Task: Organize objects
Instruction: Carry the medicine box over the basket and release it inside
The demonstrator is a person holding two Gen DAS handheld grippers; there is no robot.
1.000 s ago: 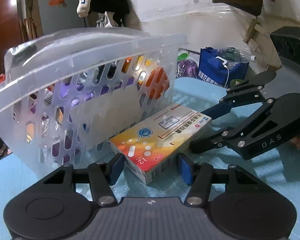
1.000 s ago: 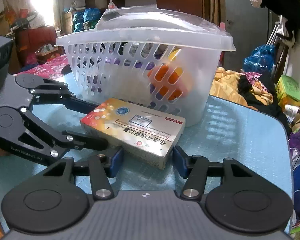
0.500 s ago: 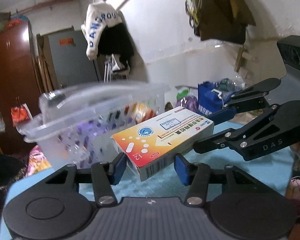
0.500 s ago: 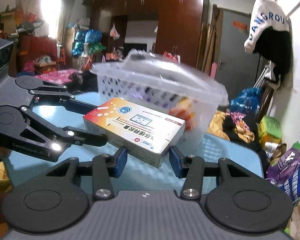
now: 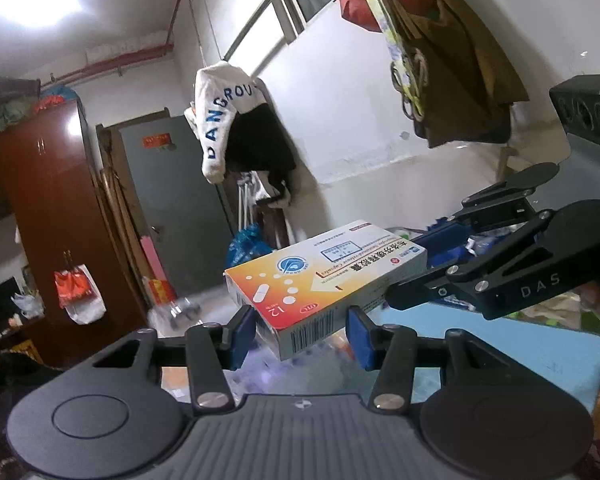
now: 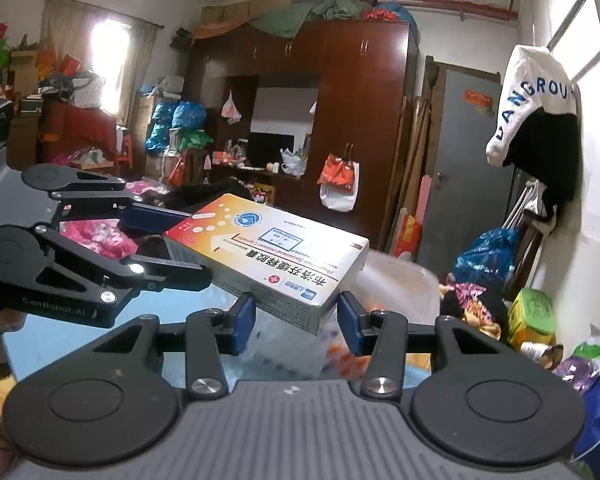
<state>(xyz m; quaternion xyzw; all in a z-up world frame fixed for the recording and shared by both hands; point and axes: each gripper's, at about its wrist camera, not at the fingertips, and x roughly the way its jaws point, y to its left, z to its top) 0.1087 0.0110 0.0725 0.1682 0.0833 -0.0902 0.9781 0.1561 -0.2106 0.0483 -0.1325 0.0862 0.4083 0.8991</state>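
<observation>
Mid-frame in both wrist views, your left gripper [image 5: 302, 332] and right gripper [image 6: 296, 322] each clamp one end of the medicine box [image 5: 324, 276], lifted above the blue table [image 5: 500, 344].

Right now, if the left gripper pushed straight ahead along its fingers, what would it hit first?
The medicine box: its near end already sits between the left gripper pads. Past it, likely the right gripper at the far end, though depth is unclear.
</observation>
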